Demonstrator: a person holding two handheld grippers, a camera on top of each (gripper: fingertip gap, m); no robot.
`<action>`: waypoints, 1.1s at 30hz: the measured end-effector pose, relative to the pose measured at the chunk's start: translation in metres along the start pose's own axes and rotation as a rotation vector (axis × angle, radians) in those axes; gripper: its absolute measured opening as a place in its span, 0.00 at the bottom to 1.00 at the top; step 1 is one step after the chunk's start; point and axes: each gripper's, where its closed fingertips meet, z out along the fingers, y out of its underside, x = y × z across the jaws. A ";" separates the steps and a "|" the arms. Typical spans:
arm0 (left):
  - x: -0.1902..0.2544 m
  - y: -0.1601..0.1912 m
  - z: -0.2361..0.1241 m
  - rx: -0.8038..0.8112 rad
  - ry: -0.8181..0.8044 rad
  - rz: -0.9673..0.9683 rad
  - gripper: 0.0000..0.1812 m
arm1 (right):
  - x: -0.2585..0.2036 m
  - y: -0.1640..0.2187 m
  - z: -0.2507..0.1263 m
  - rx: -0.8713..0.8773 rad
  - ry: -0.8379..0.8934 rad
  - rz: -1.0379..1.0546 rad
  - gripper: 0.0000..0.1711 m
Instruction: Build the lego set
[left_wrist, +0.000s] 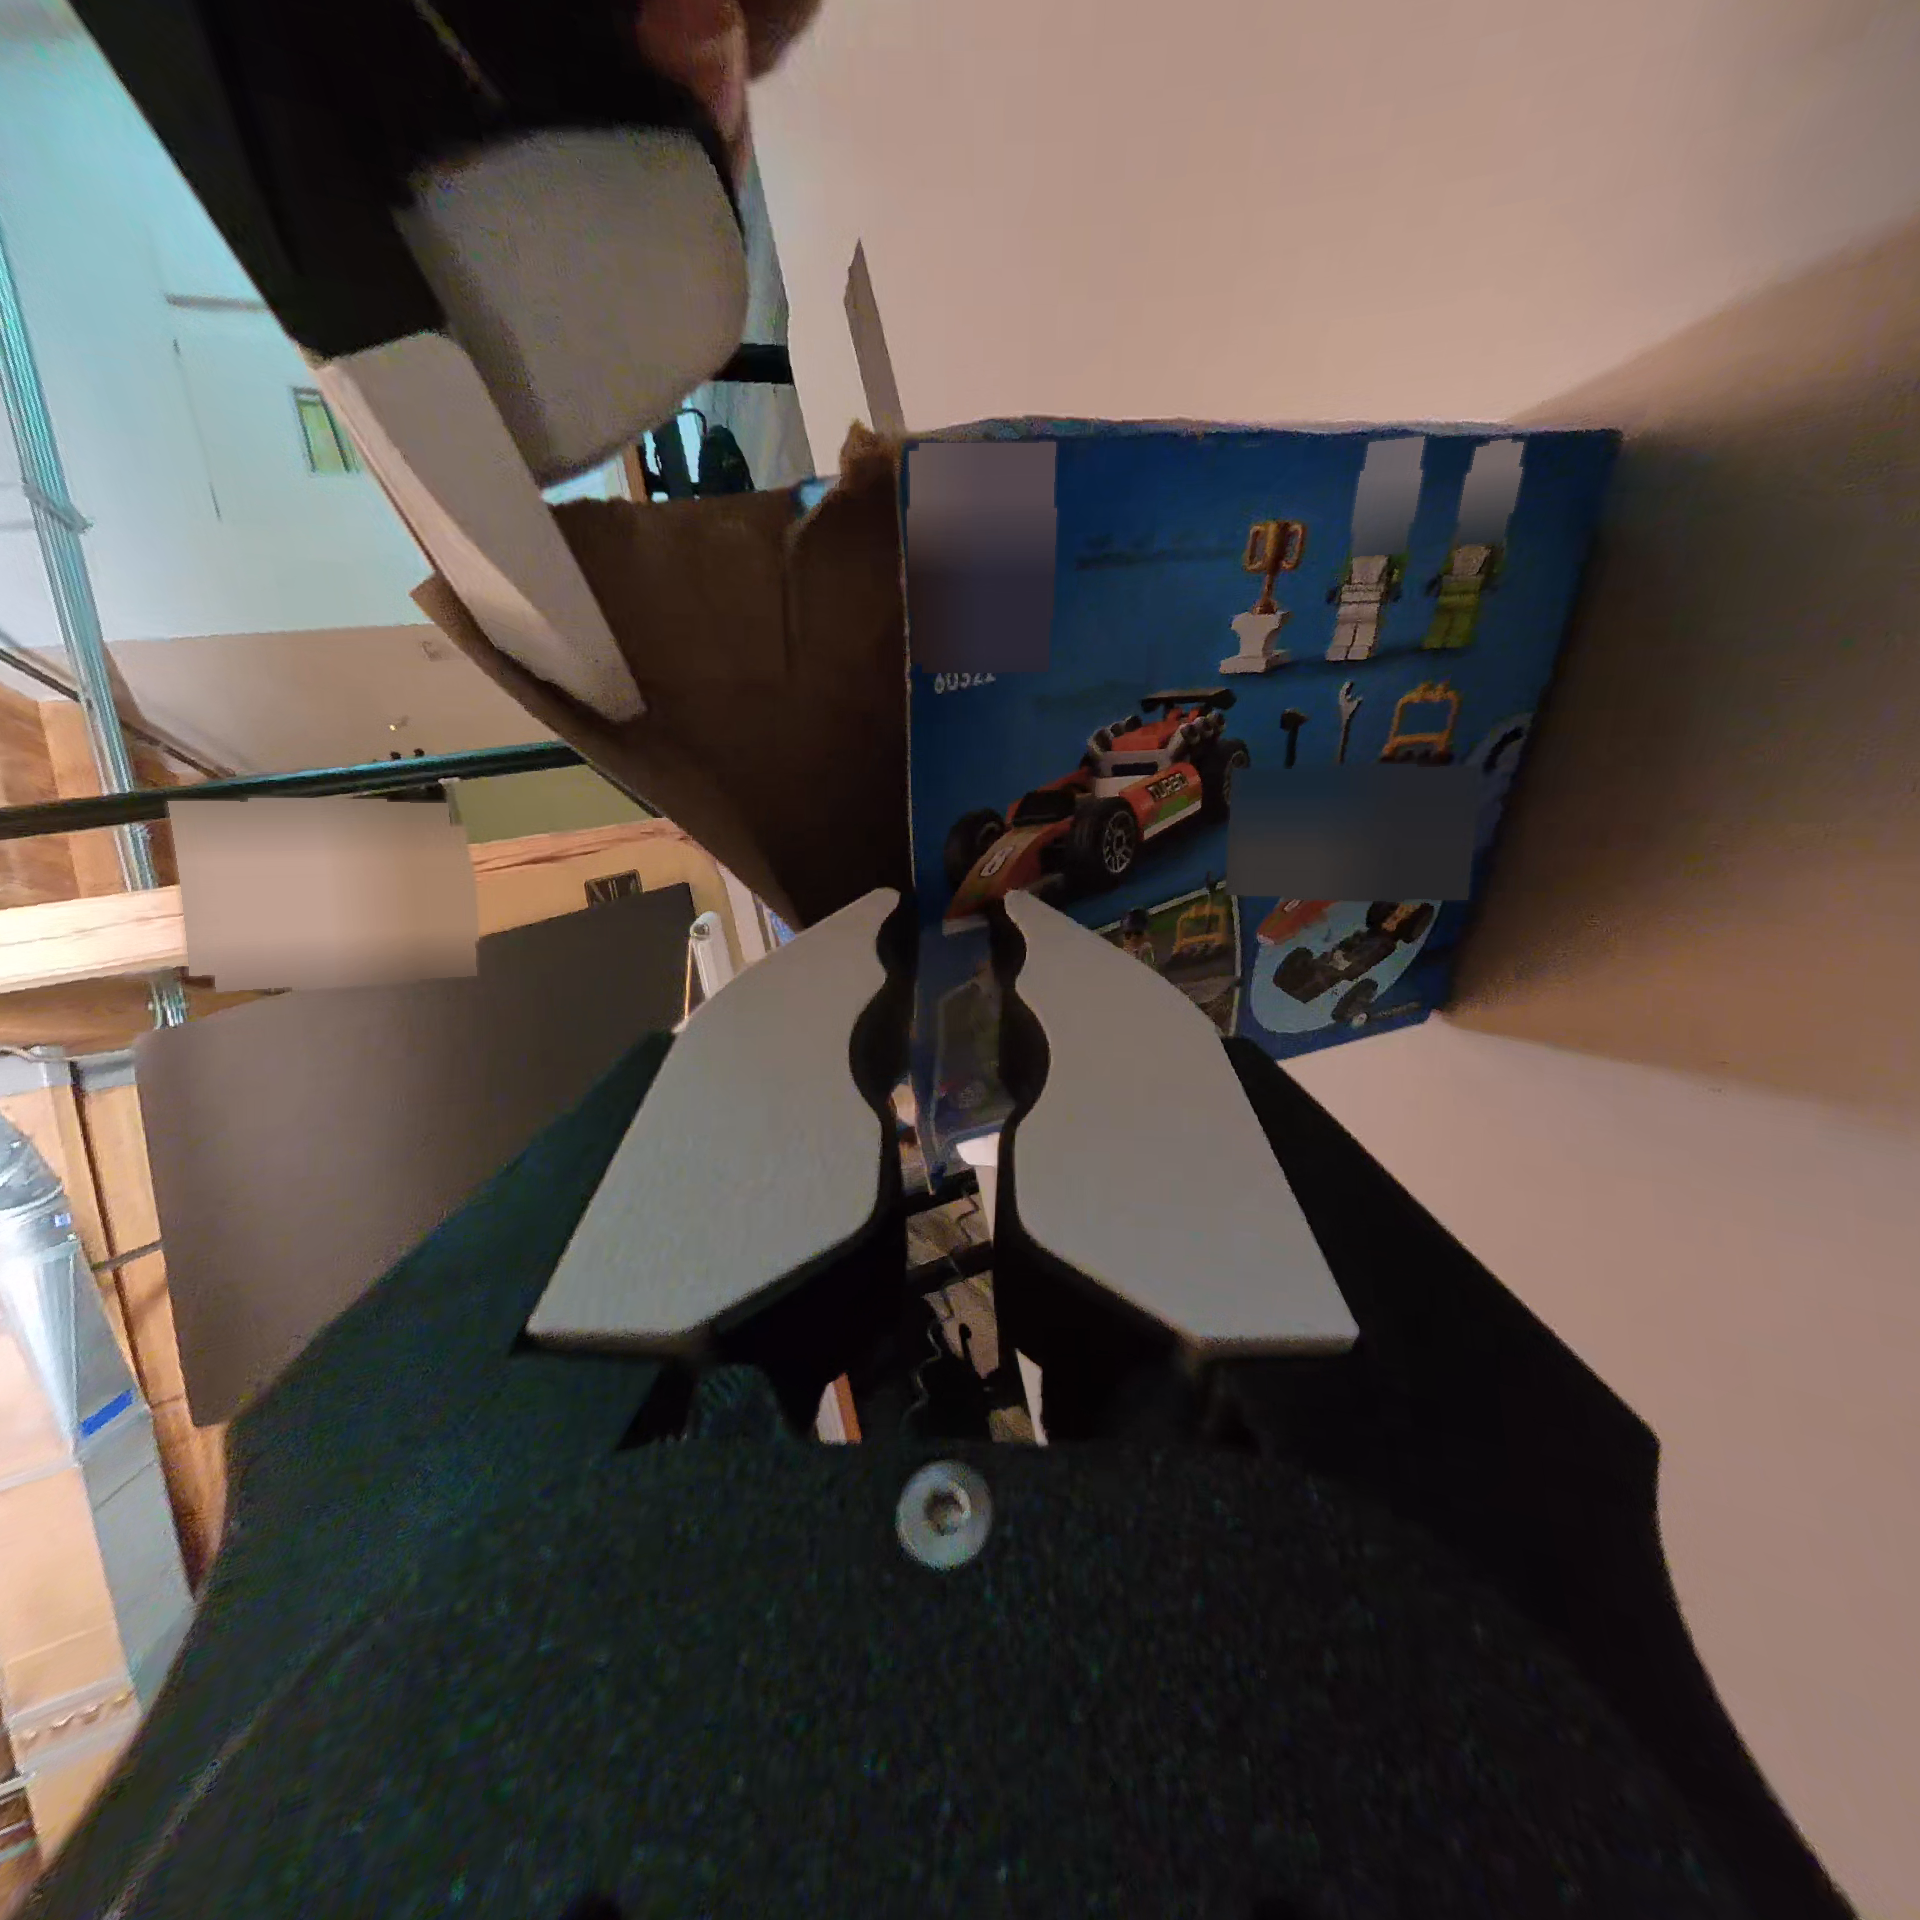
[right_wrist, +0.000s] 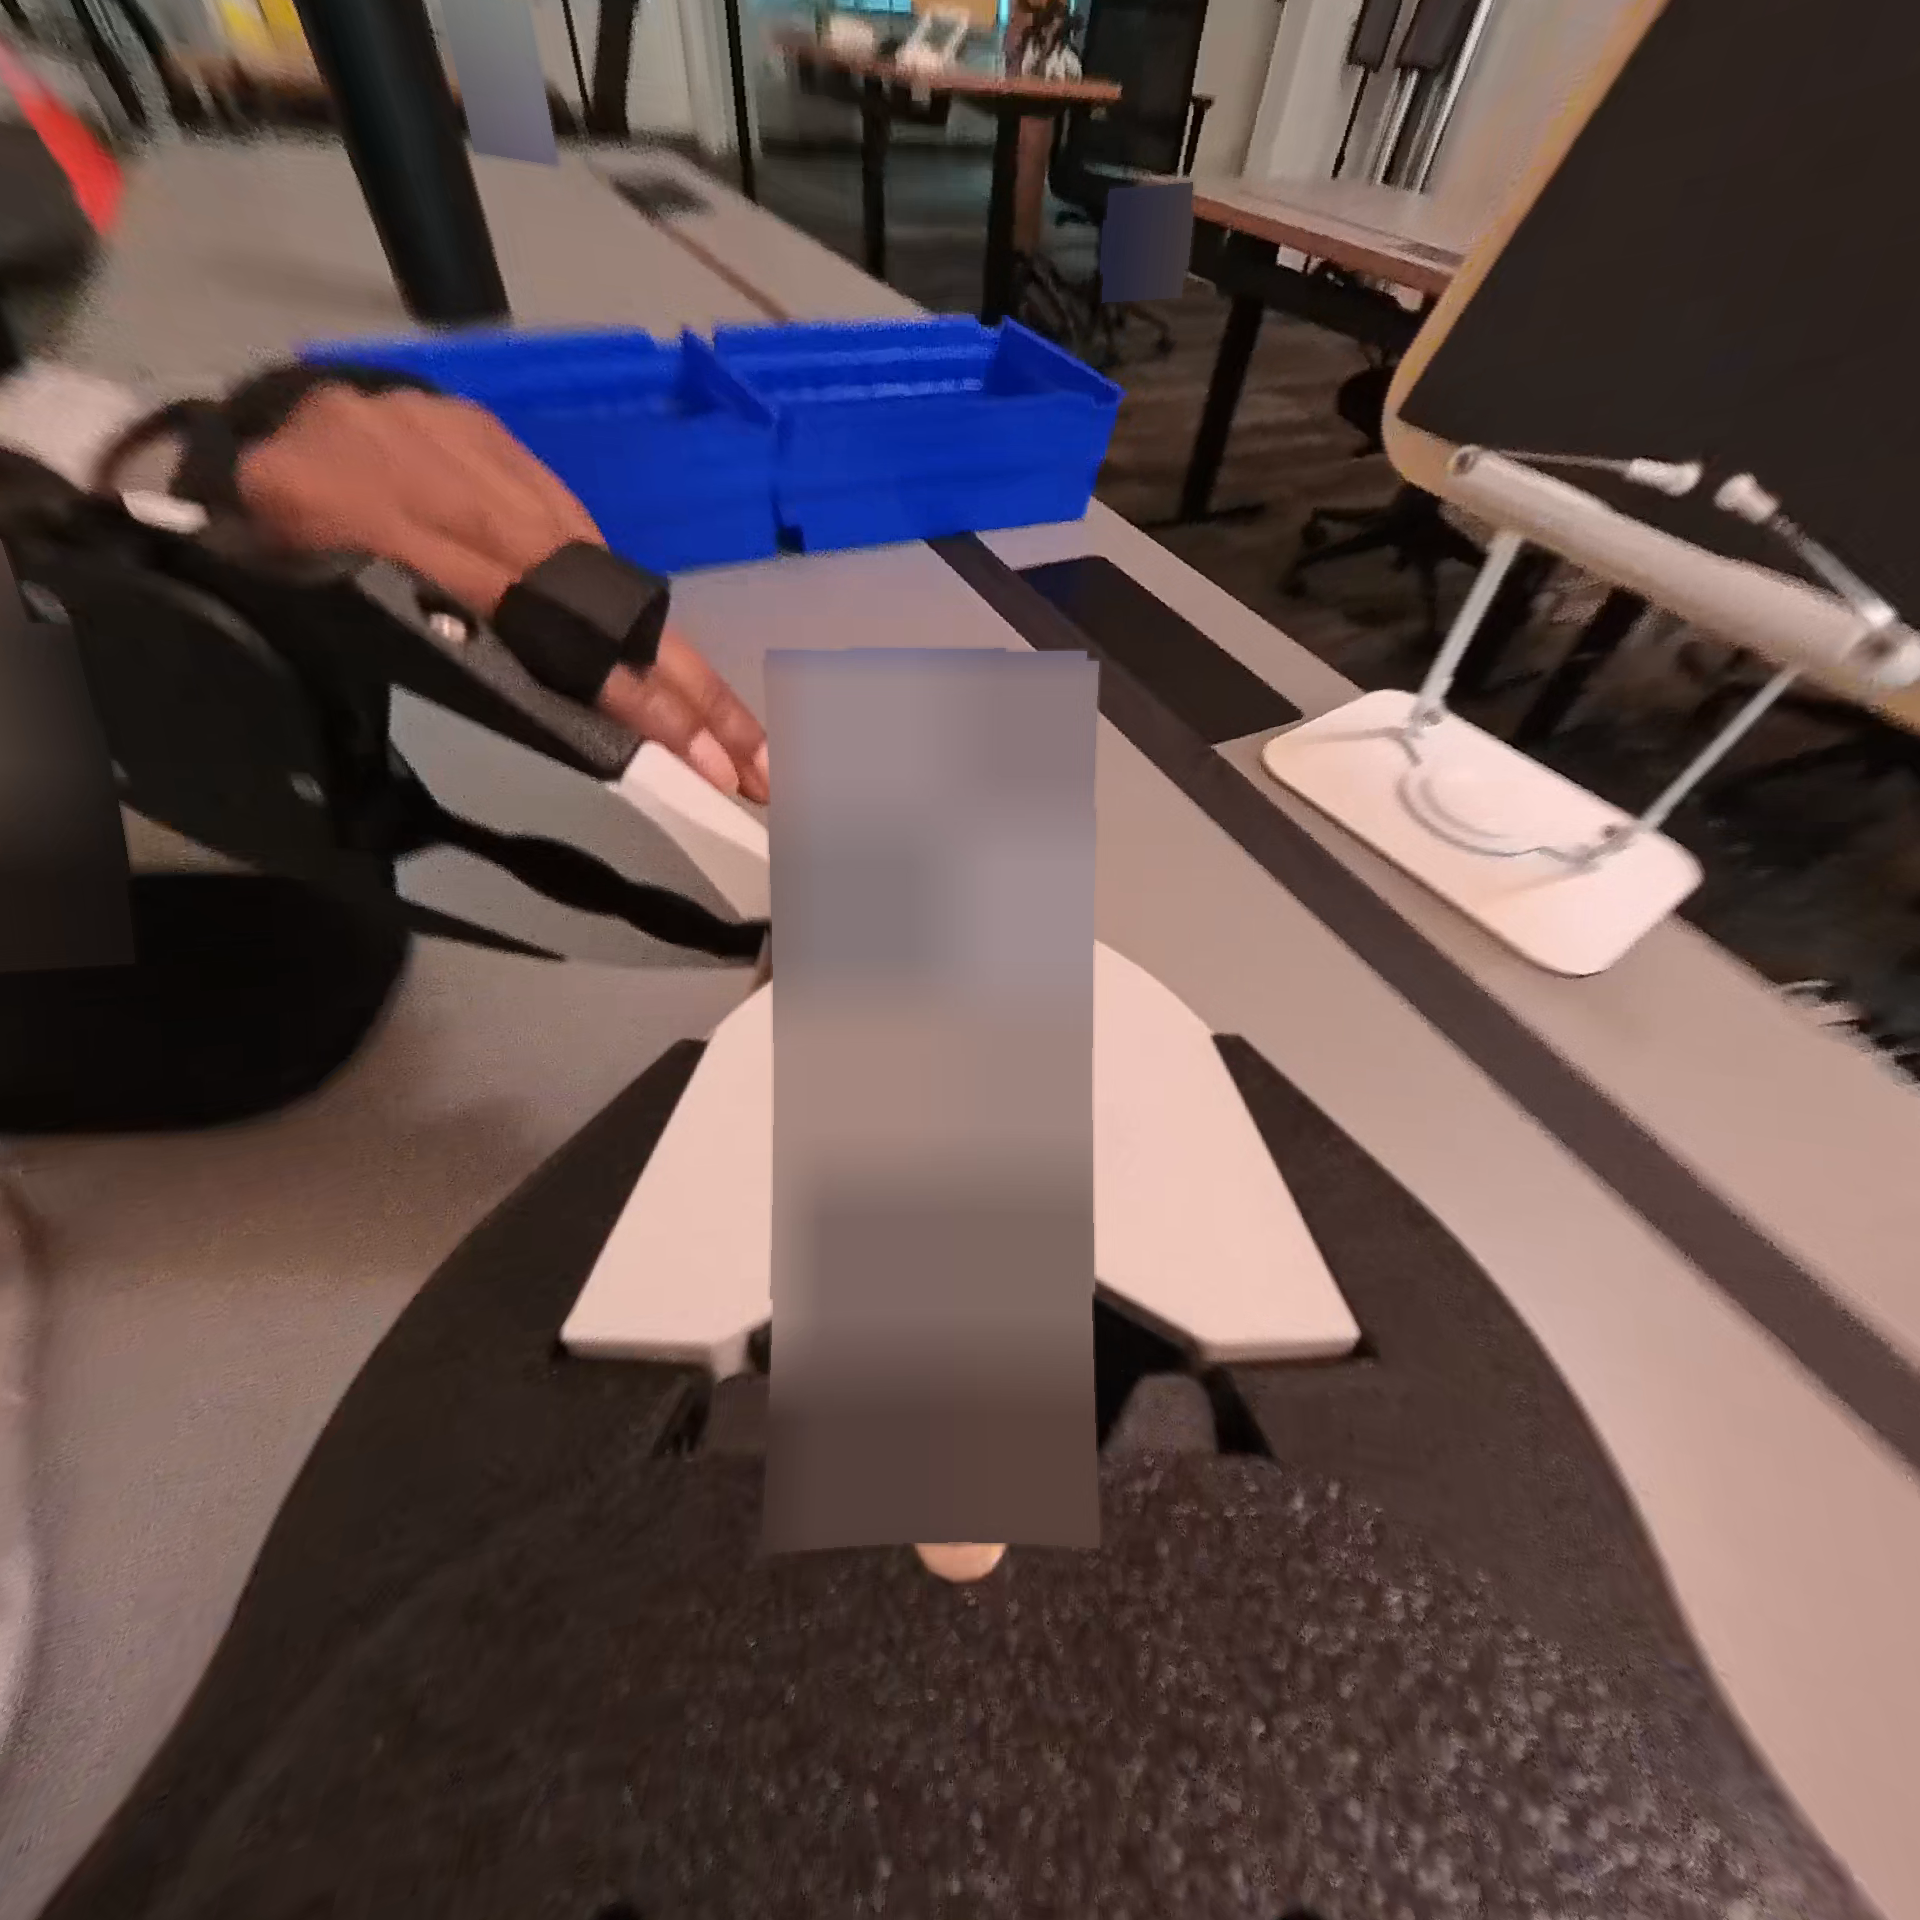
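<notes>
The lego box (left_wrist: 1247, 717) is the largest thing in the left wrist view: a blue carton whose printed face shows an orange and white racing car, a trophy, two small figures and a few little tools, with several grey mosaic patches laid over parts of it. Its end is torn open, and rough brown cardboard flaps (left_wrist: 727, 665) splay out to the left of the blue face. The box appears held up in the air against a pale wall, turned sideways in this view. The left tool (left_wrist: 961, 935) grips the box by the near edge of its printed panel: the thin cardboard runs straight down the narrow slot between the two white fingers (left_wrist: 748, 1143), which are closed almost together upon it. At the upper left the right tool (left_wrist: 582, 343) shows close and blurred, one white finger lying along a brown flap; whether it pinches the flap is hard to say from here. In the right wrist view a mosaic patch covers the middle of the right tool (right_wrist: 935, 987), so I cannot tell how far it stands open or what it has hold of. Beyond it a hand (right_wrist: 436, 520) holds the left tool above the grey desk (right_wrist: 1299, 1143), with two blue bins (right_wrist: 831, 436) behind.
</notes>
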 end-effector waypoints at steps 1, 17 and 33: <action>0.001 0.001 0.000 -0.001 0.004 -0.012 0.07 | 0.000 -0.001 0.000 -0.039 0.017 -0.071 0.04; 0.004 0.008 0.012 -0.028 -0.026 -0.001 0.07 | 0.003 0.007 0.048 -0.490 0.130 -1.398 0.01; -0.001 0.027 -0.033 -0.031 -0.058 -0.033 0.10 | -0.018 -0.007 0.050 -0.355 -0.050 -1.027 0.01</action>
